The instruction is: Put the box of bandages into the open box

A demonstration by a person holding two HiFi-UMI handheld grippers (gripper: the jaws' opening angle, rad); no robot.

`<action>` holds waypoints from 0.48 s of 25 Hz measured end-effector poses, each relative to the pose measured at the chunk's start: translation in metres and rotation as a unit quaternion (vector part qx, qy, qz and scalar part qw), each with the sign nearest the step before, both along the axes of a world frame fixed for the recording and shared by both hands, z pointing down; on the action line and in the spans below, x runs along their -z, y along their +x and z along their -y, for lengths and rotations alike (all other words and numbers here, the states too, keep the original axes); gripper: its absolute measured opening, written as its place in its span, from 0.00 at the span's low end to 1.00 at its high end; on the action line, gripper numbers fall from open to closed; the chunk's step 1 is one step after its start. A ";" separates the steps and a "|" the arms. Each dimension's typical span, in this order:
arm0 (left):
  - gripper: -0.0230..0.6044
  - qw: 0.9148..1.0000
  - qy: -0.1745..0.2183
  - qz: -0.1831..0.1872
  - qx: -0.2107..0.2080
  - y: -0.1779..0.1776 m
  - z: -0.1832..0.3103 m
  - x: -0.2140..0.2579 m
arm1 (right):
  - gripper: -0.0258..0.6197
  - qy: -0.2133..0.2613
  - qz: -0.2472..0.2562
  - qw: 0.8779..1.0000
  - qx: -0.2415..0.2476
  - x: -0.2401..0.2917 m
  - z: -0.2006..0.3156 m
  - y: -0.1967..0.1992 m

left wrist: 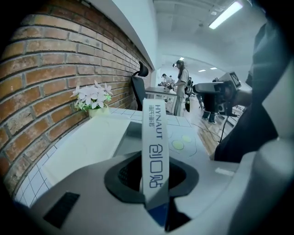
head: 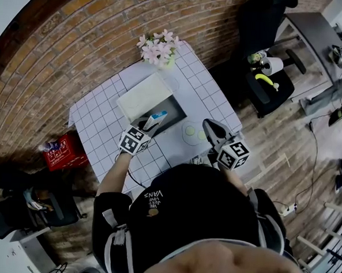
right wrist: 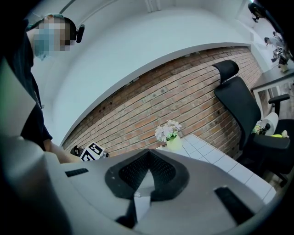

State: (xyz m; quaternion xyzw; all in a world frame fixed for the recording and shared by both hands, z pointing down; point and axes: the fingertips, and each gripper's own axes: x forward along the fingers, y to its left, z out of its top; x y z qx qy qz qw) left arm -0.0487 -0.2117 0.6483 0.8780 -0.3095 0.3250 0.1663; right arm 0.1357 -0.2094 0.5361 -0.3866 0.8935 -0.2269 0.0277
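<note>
head view: left gripper (head: 150, 124) hides most of bandage box (head: 158, 117).

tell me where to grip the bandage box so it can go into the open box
Across its two broad faces at one end, as the left gripper has it. The bandage box is thin and flat, so the pads clamp the wide sides and the free end sticks out ahead. Come down from above, probably free end first, since the open box opens upward.

A brick wall (head: 61, 45) backs the gridded table (head: 97, 120) — plank floor (head: 273, 168), black office chair (right wrist: 236, 103) — a strip light (left wrist: 225, 13) glows overhead.
</note>
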 end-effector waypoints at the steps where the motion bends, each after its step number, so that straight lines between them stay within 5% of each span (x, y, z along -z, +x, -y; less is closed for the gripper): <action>1: 0.16 1.000 -0.005 0.004 -0.008 0.002 0.000 -0.002 | 0.04 -0.001 0.001 1.000 0.000 0.000 0.000 0.000; 12: 0.16 0.996 -0.056 0.027 -0.057 0.016 -0.002 -0.018 | 0.04 -0.010 0.010 1.000 -0.012 -0.008 -0.003 0.012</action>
